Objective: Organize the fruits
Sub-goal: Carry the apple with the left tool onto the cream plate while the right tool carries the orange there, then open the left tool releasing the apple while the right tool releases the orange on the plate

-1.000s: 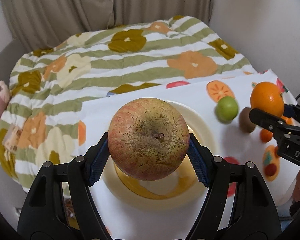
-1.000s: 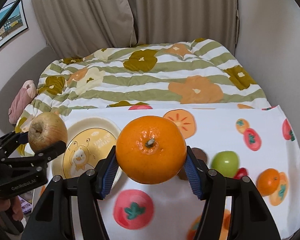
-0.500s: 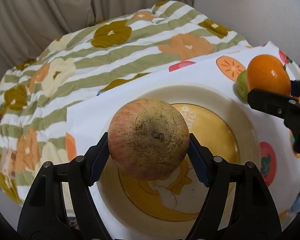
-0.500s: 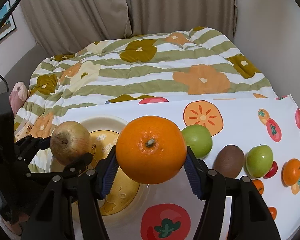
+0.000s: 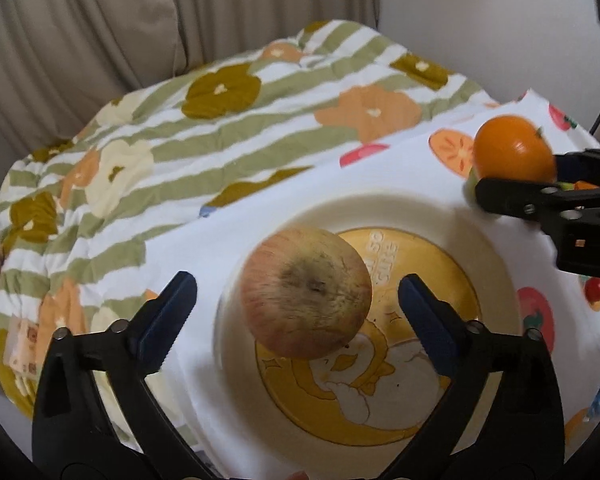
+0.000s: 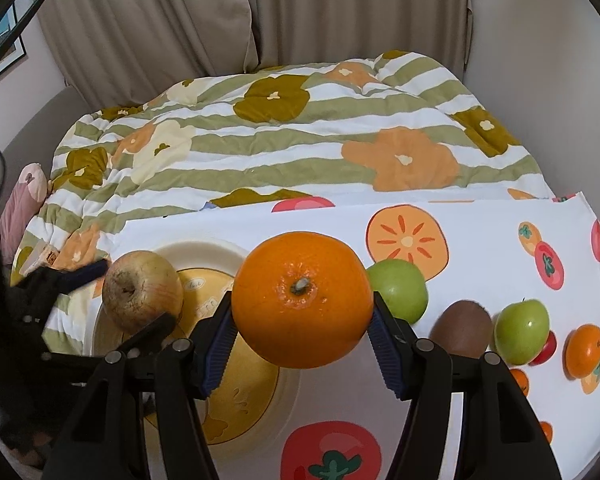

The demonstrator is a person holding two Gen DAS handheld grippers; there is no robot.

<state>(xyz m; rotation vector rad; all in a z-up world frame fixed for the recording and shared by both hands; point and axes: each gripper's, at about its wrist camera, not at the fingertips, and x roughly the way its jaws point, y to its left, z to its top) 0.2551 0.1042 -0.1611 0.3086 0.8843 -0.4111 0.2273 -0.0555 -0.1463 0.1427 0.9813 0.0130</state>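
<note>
Left gripper point(image 5: 298, 302) jaws opening, blue pads point(image 5: 168, 320) clear of the apple point(image 5: 306, 294) on both sides; apple sits between them, above the plate's near-left part, whether it touches the plate I can't tell. Plate point(image 5: 380, 210) is cream with a yellow cartoon centre, lying on the fruit-print cloth point(image 6: 480, 240). Right gripper point(image 6: 302, 326) clamped on the orange point(image 6: 302, 298), pads pressing both sides, held off the plate's right edge, above the cloth. Right of the plate on the cloth: green apple point(image 6: 404, 286) just behind the orange, then a kiwi point(image 6: 462, 326), then a second green apple point(image 6: 522, 330) near the kiwi, with a small red fruit point(image 6: 548, 346) partly hidden behind it. Beyond the plate, the cloth's far edge lies over a striped floral blanket point(image 6: 300, 140).
</note>
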